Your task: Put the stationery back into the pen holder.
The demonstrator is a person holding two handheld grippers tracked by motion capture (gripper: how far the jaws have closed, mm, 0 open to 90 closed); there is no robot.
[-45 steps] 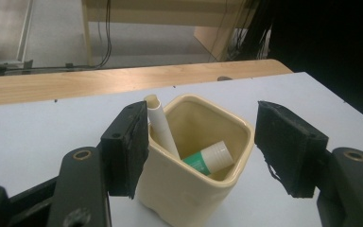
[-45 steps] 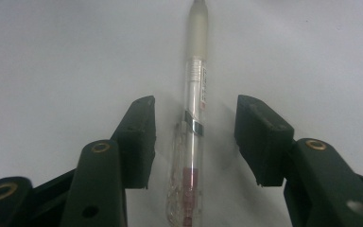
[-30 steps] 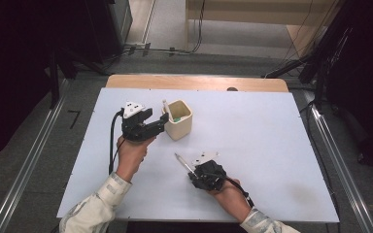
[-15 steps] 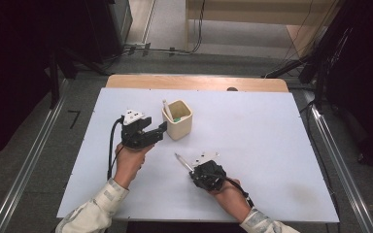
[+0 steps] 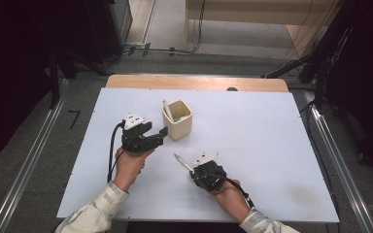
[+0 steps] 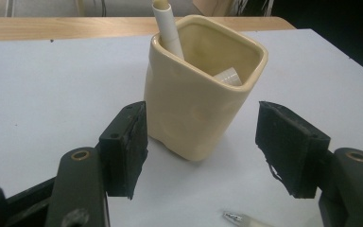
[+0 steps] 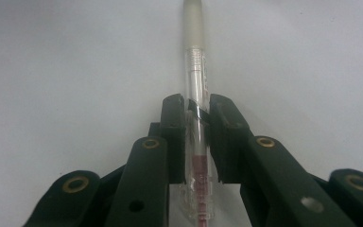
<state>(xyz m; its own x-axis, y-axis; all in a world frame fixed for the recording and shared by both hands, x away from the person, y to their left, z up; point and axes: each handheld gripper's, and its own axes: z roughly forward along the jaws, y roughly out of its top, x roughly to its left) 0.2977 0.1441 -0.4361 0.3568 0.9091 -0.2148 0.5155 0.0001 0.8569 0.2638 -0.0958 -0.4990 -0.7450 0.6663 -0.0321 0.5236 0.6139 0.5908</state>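
Here the right gripper (image 7: 197,137) pinches a clear pen (image 7: 196,94) low over the table (image 5: 272,126), near the cup (image 5: 178,119). The left gripper (image 6: 203,146), jaws spread around the cup, should steady it while the pen drops in upright.

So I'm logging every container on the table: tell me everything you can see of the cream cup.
The cup is a glossy, cream-yellow pot, ceramic by the look of it, squarish with rounded corners and slightly dented walls, no handle. It stands upright on the white table, toward the far middle. A white pen leans against its far-left corner and sticks out above the rim; a second pale piece lies lower inside. The left gripper is open, its jaws at either side of the cup without touching it.
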